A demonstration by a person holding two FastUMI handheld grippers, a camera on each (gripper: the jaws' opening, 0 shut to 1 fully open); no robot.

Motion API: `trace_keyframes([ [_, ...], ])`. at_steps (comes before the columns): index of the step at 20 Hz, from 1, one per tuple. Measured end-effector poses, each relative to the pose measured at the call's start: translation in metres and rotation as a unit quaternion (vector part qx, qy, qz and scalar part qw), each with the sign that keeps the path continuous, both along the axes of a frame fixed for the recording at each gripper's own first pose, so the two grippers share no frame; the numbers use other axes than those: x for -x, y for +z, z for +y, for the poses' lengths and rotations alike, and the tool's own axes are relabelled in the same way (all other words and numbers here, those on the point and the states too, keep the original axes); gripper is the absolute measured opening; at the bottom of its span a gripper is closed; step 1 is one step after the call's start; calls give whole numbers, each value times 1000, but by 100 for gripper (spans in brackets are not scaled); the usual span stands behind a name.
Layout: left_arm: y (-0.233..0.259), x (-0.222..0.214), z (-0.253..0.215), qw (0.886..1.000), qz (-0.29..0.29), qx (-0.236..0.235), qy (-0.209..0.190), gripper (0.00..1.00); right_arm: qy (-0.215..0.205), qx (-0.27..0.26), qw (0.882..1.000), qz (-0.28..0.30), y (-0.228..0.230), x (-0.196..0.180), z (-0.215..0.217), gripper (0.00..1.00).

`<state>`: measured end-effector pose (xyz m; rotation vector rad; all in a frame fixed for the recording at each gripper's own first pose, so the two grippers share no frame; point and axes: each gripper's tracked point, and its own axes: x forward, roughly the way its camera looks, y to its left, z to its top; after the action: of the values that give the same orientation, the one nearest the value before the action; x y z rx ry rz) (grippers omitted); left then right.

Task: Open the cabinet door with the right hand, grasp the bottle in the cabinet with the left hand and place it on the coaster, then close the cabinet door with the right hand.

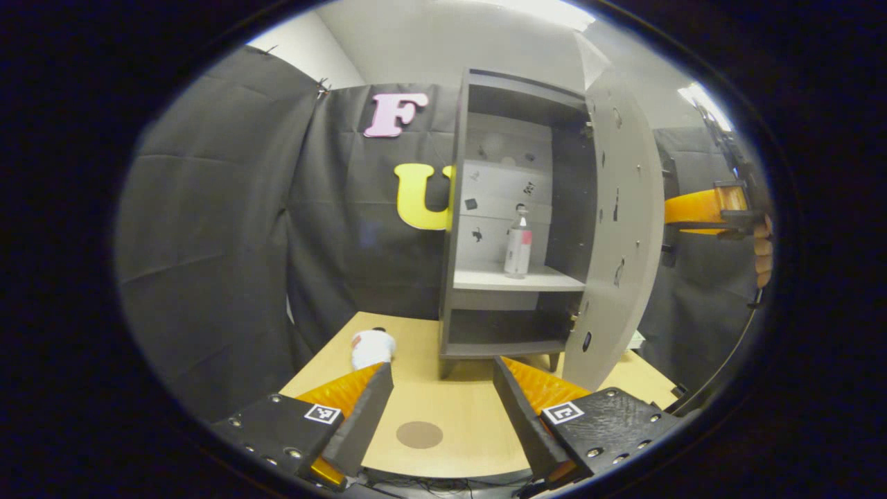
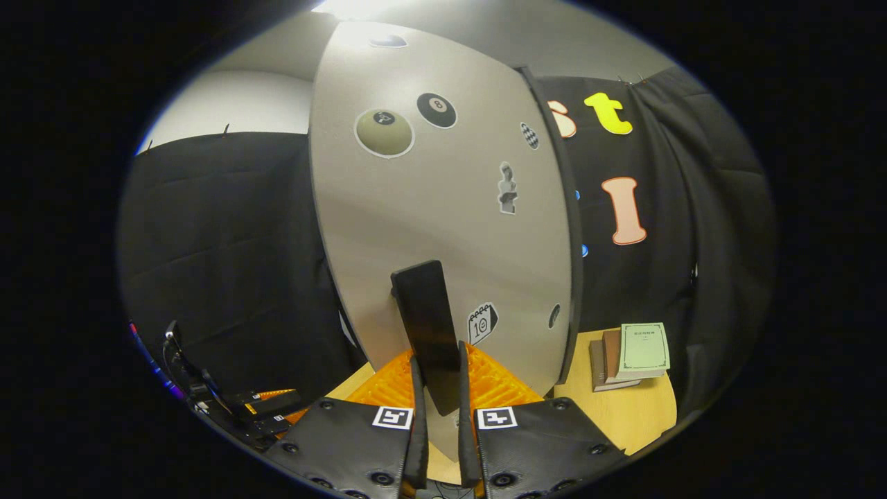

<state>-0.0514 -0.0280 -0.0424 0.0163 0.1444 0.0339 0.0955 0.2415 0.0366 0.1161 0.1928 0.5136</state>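
Right fingers (image 2: 438,388) apparently clench the door handle (image 2: 427,326); left fingers (image 1: 443,409) released, bottle (image 1: 517,242) well beyond.

Grey cabinet door (image 1: 620,229) open; white bottle (image 1: 517,242) upright inside; brown coaster (image 1: 419,434) on table.

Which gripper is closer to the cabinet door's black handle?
Right. The right gripper is shut on the door handle, both fingers pressing it. The left gripper hangs open over the table near the coaster, apart from the cabinet door.
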Motion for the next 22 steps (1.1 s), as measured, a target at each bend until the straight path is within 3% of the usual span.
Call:
trace_keyframes([
  [8,0,-26,-54,997,-1,-10,-71,88,-60,-56,996,22,0,0,-18,19],
  [12,-5,-36,-72,995,3,-10,-97,88,-120,-53,991,14,0,-2,-32,18],
  [16,-10,-42,-88,993,9,-15,-119,88,-185,-31,982,-4,10,7,-66,12],
  [18,-12,-47,-95,992,12,-18,-128,89,-171,-38,985,2,7,1,-64,6],
  [19,-12,-50,-97,991,13,-20,-132,88,-167,-44,985,1,8,0,-63,15],
  [20,-11,-52,-100,991,13,-22,-134,88,-162,-45,986,-3,9,1,-63,8],
  [22,-12,-52,-102,990,14,-21,-139,89,-165,-43,985,-5,4,0,-68,10],
])
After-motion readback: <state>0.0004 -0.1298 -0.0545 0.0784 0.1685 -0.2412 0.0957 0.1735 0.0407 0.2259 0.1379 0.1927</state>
